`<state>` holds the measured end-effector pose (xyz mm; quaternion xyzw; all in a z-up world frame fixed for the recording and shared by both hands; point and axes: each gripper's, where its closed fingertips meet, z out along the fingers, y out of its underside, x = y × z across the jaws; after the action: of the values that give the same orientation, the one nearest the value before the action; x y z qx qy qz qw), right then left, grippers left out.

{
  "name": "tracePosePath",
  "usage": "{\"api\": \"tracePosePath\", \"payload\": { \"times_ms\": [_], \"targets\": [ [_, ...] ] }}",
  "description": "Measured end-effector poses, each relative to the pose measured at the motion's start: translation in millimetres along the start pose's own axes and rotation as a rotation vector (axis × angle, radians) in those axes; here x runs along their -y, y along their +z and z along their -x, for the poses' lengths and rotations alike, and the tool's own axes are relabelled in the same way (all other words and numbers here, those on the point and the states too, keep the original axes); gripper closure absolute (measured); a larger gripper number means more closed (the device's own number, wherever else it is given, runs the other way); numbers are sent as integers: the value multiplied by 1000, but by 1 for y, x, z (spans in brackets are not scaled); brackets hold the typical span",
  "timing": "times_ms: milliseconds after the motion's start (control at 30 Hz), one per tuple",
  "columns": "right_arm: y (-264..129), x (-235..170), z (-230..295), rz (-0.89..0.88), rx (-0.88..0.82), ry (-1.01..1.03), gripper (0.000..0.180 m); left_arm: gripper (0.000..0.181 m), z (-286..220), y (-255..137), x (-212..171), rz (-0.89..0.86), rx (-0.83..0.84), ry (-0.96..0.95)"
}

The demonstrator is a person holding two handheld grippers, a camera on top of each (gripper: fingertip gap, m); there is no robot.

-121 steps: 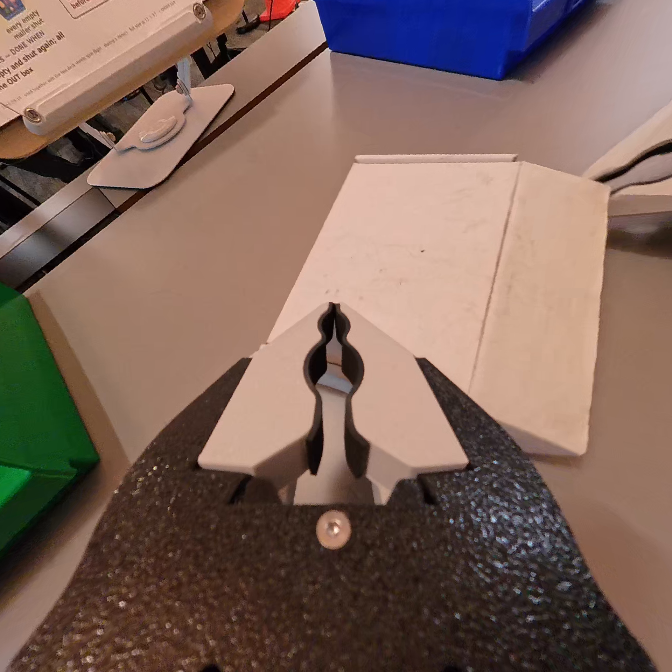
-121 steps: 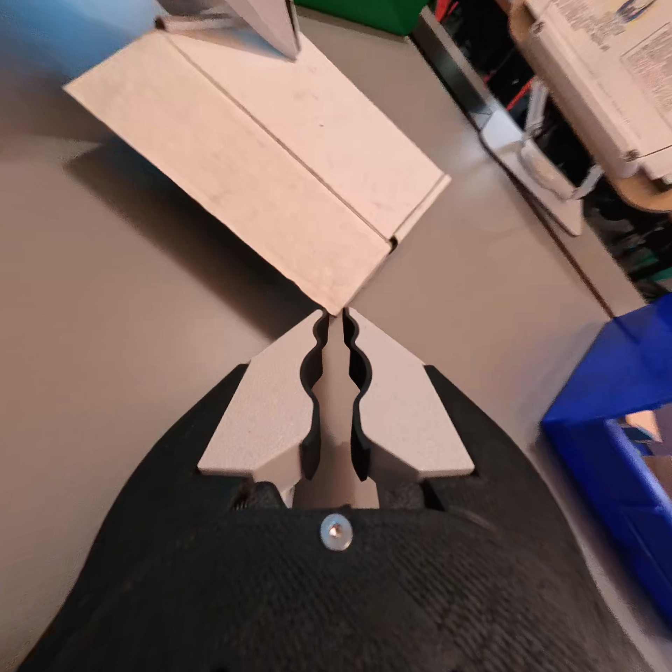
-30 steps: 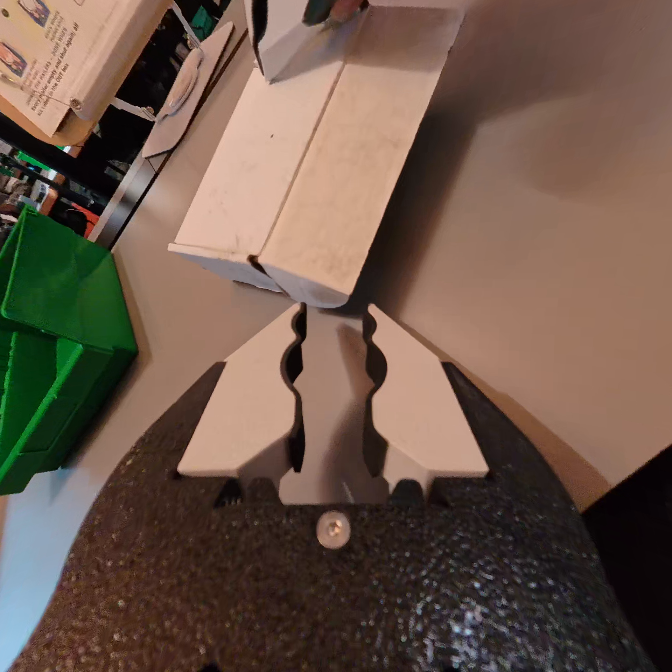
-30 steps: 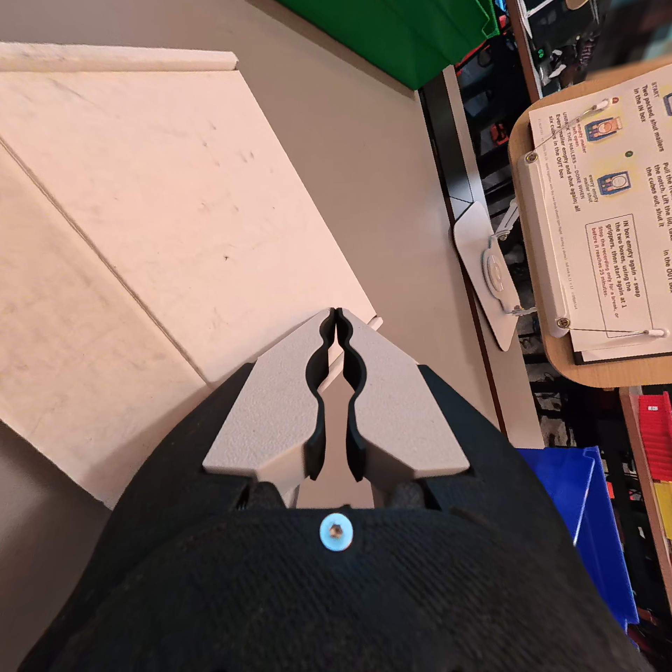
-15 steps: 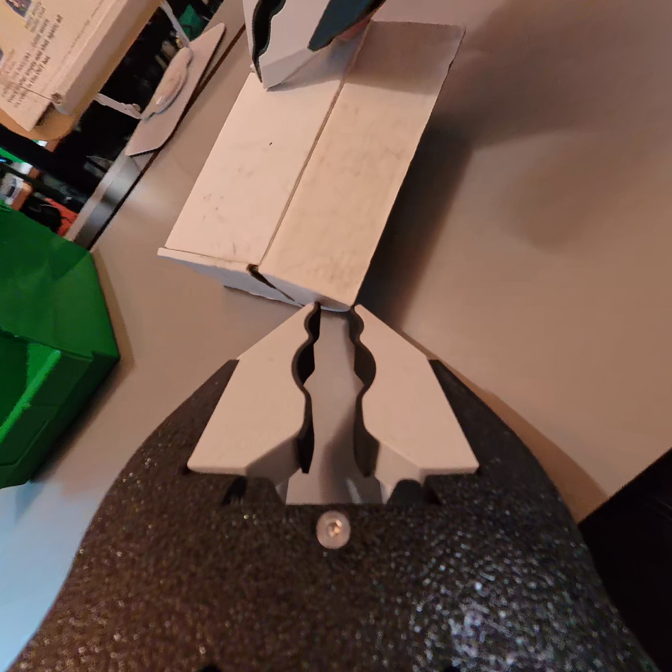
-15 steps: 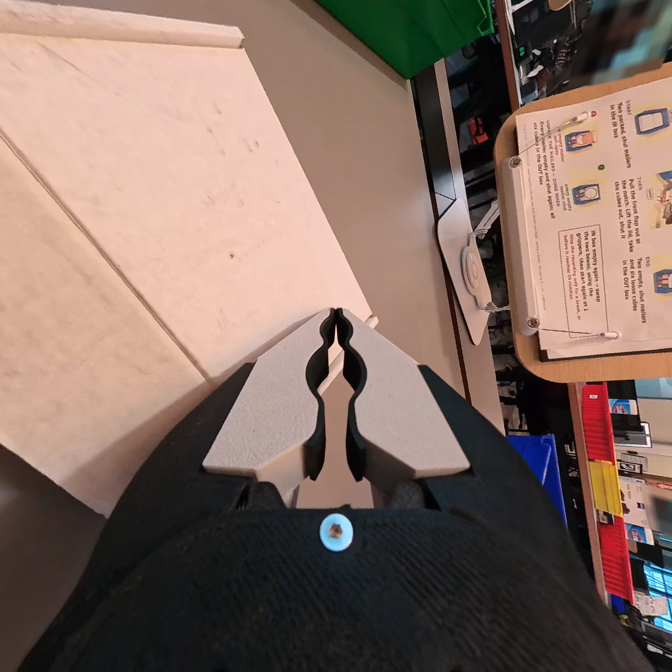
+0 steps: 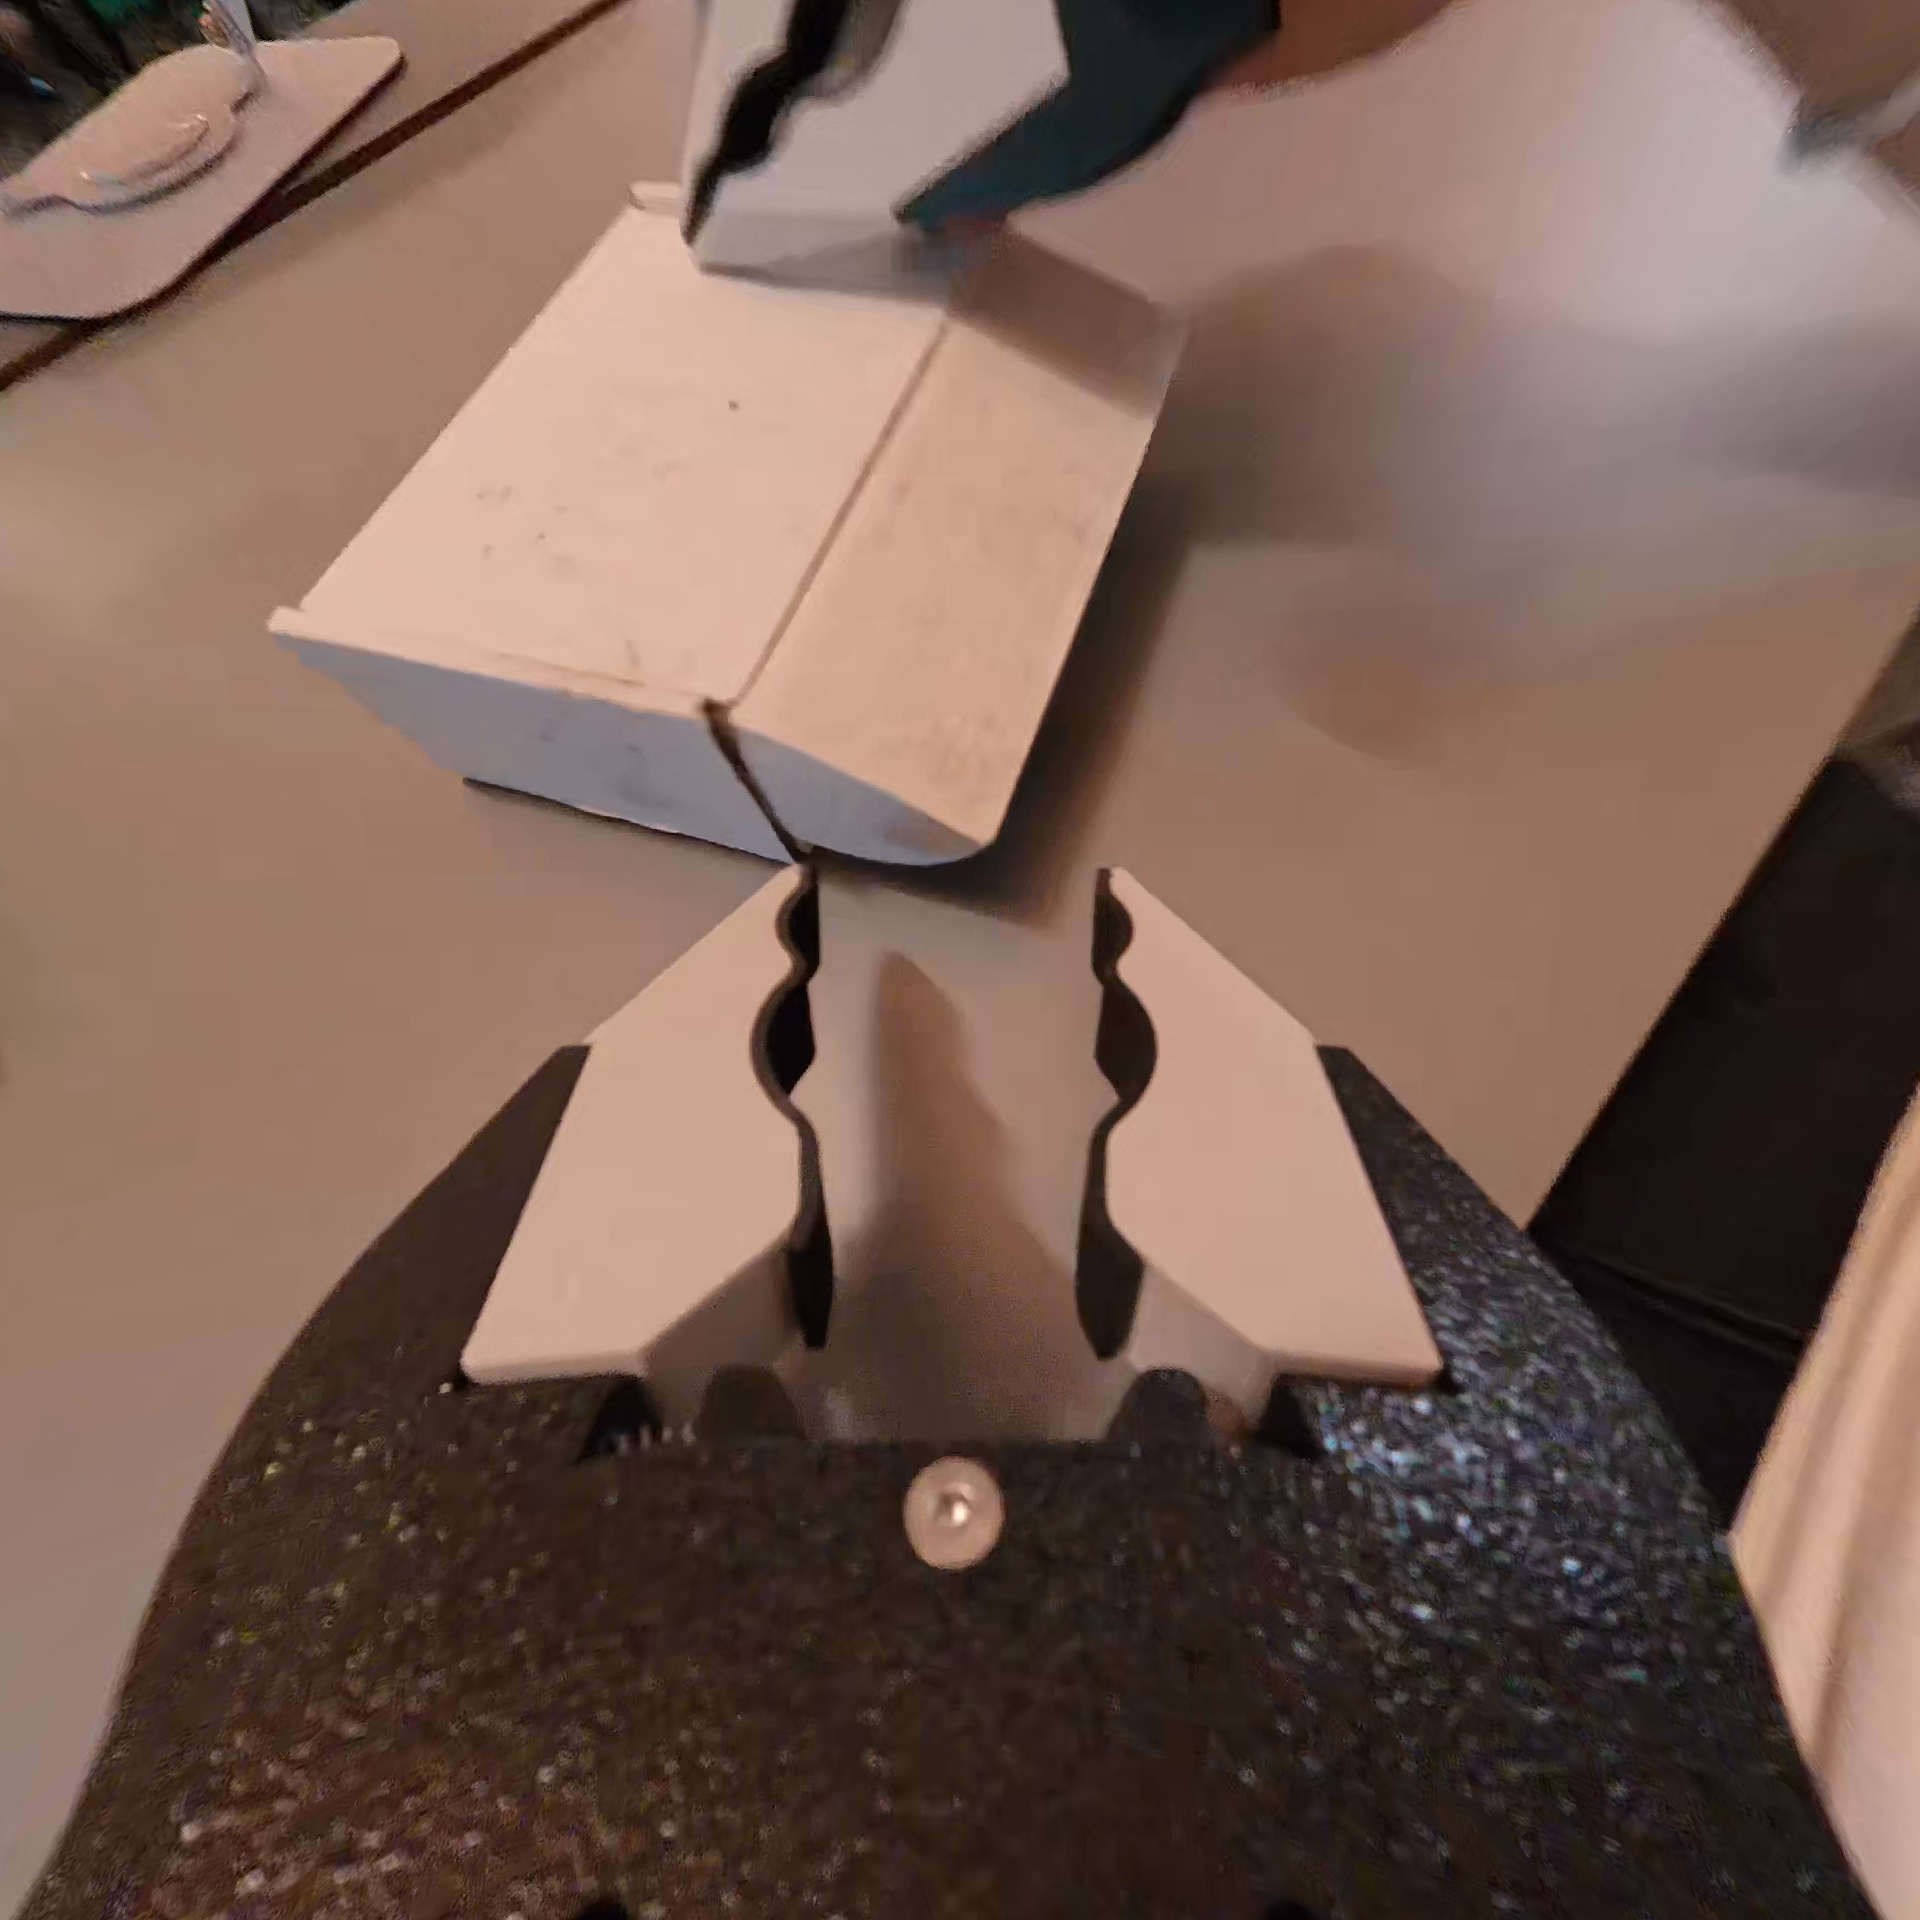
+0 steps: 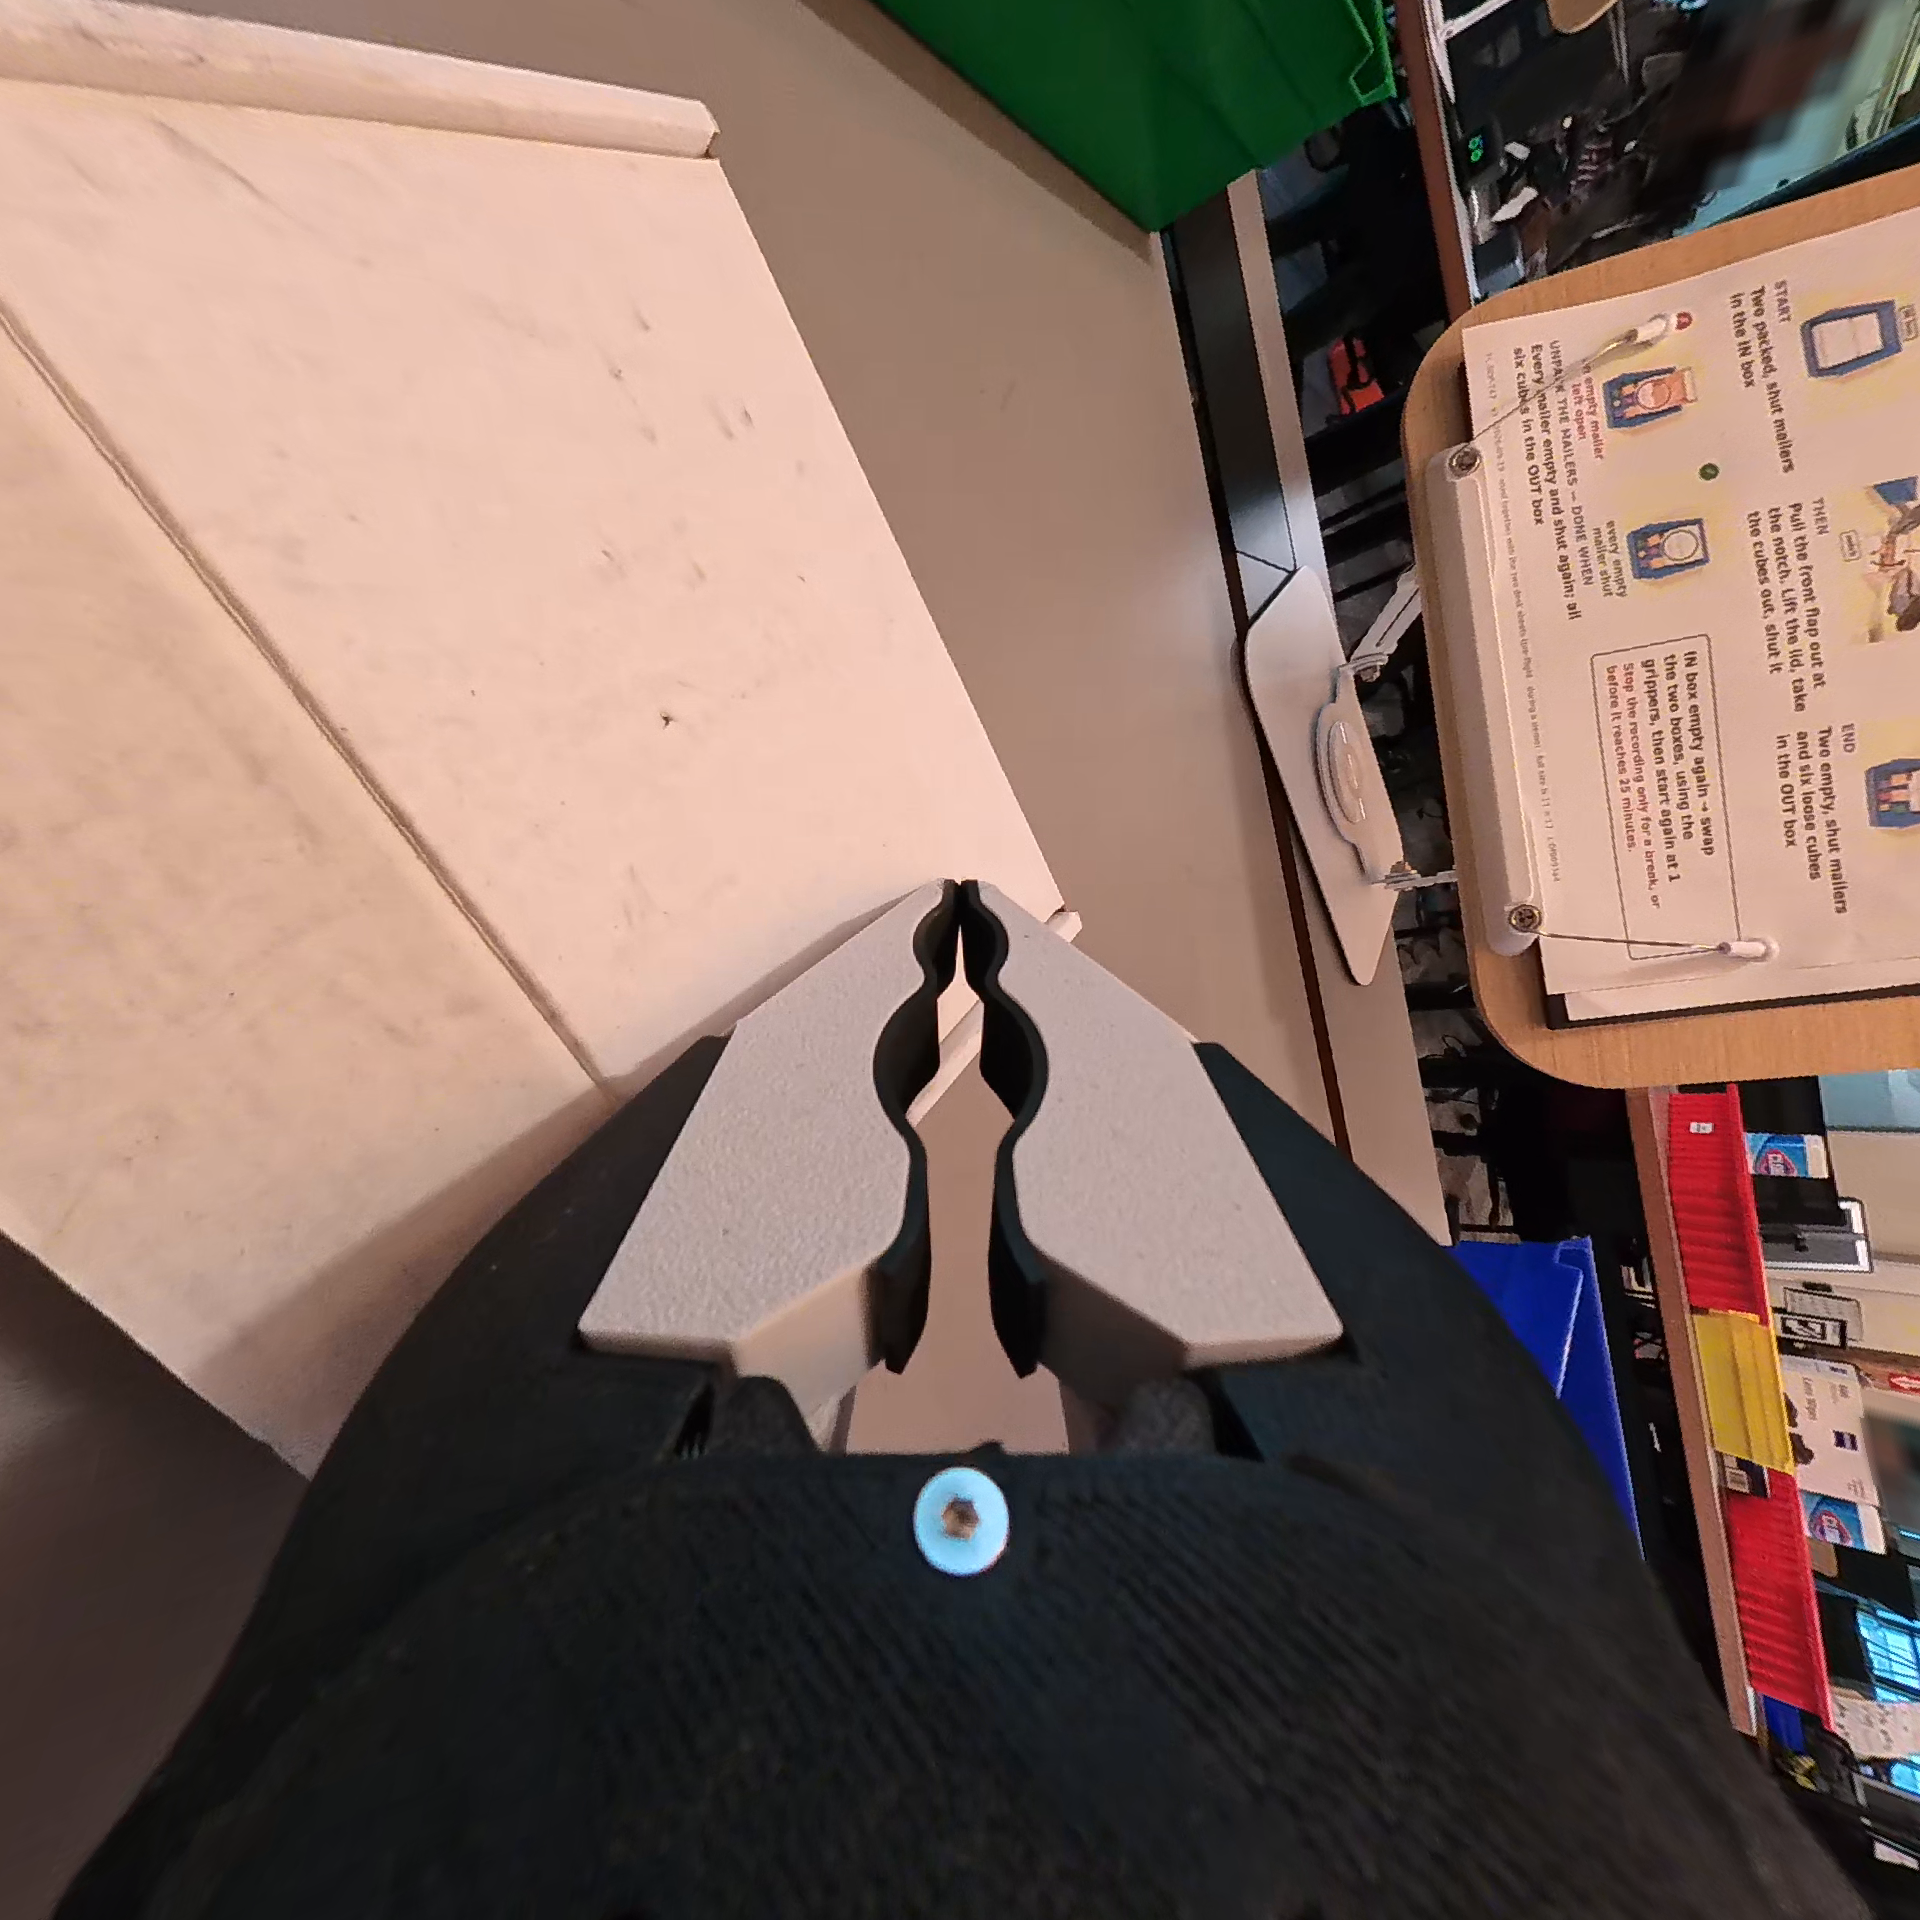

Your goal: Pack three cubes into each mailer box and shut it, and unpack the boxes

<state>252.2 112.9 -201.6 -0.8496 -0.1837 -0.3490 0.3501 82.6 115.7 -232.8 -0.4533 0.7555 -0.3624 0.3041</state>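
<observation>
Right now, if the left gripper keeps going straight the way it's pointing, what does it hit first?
Most likely the white mailer box: the open left gripper points at its near corner, where the front flap curls loose. Depth is unclear, but nothing else lies between them.

printed sheet (image 8: 1704,644) w/ text+icons on wooden board, right of right claw (image 8: 958,896) | small labels on shelf boxes (image 8: 1829,1475), lower right | mailer box: no print
</observation>
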Motion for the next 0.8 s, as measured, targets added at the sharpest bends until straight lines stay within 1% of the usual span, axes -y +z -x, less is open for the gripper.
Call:
{"api": "tracePosePath", "payload": {
  "times_ms": [33, 100, 167, 200, 233, 267, 300, 367, 433, 467, 500, 567, 667, 733, 800],
  "targets": [
    [0, 0, 0, -1, 0, 0, 180, 127, 4, -4, 4, -40, -31, -66],
    [0, 0, 0, -2, 5, 4, 180, 119, 16, -9, 12, -104, -61, -185],
    [-3, 0, 0, -11, 51, -19, 180, 108, 29, -6, 11, -107, -65, -242],
    [-6, 0, -3, -19, 73, -6, 180, 106, 33, -4, 8, -92, -67, -255],
    [-11, 1, -14, -33, 57, 44, 165, 106, 35, -3, 6, -77, -75, -265],
    [-19, 1, -24, -49, 61, 116, 143, 106, 37, -2, 6, -74, -85, -271],
    [-29, 0, -29, -67, 101, 205, 134, 105, 38, -2, 7, -79, -90, -273],
    [-51, -3, -28, -115, 232, 431, 116, 105, 42, -3, 8, -88, -96, -250],
    [-70, -10, -15, -146, 376, 630, 98, 106, 42, -3, 8, -82, -122, -209],
    [-74, -15, -6, -151, 421, 681, 89, 107, 38, -1, 8, -73, -152, -182],
    [-75, -21, 2, -156, 441, 692, 89, 106, 36, 1, 7, -66, -175, -159],
    [-71, -34, 16, -158, 436, 661, 81, 104, 37, 7, 7, -48, -190, -149],
    [-65, -47, 38, -136, 506, 610, 76, 103, 41, 12, 18, -86, -226, -194],
    [-62, -47, 49, -141, 573, 592, 82, 100, 42, 16, 18, -75, -258, -218],
    [-59, -46, 55, -149, 629, 570, 88, 99, 40, 21, 11, -18, -283, -207]
  ]
}}
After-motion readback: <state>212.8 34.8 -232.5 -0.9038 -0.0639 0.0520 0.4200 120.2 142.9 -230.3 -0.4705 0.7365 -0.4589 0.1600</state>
